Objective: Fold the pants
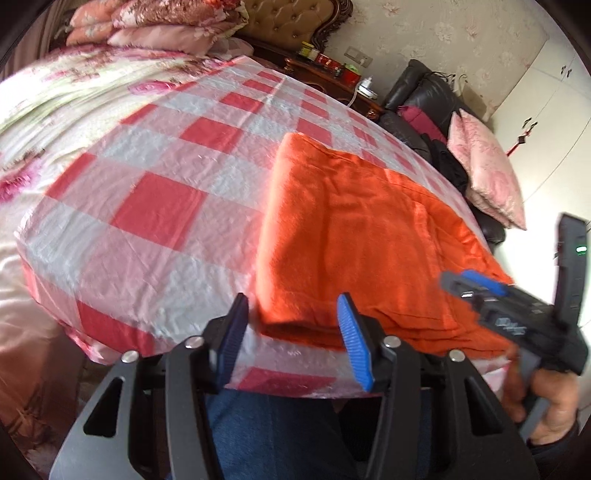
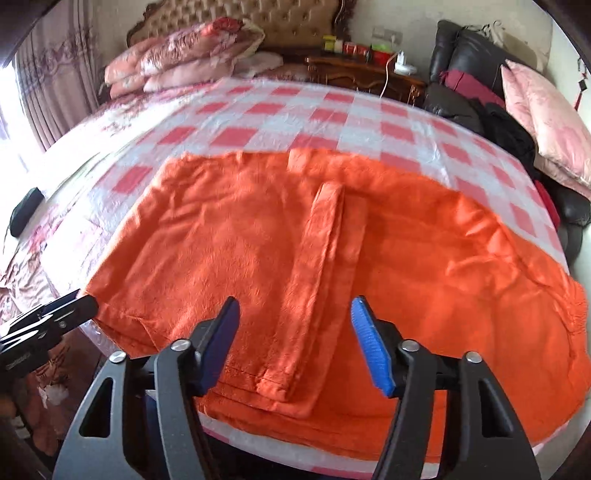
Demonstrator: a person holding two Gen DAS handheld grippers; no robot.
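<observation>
Orange pants (image 2: pixel 258 236) lie flat on the red-and-white checked bed cover (image 2: pixel 295 110), near its front edge, with a narrow folded strip (image 2: pixel 314 280) on top along the middle. In the left wrist view the pants (image 1: pixel 369 236) lie to the right. My left gripper (image 1: pixel 291 328) is open and empty, just in front of the pants' near left corner. My right gripper (image 2: pixel 295 339) is open and empty above the pants' front edge, astride the strip's near end. The right gripper also shows in the left wrist view (image 1: pixel 480 288), and the left gripper's body in the right wrist view (image 2: pixel 48 321).
Stacked floral quilts (image 2: pixel 184 55) and a tufted headboard (image 2: pixel 266 18) stand at the back. A wooden nightstand (image 2: pixel 362 74) with small items, a dark leather chair (image 2: pixel 465 62) and pink pillows (image 2: pixel 546 114) are on the right. A dark case (image 2: pixel 24 214) lies on the bed at the left.
</observation>
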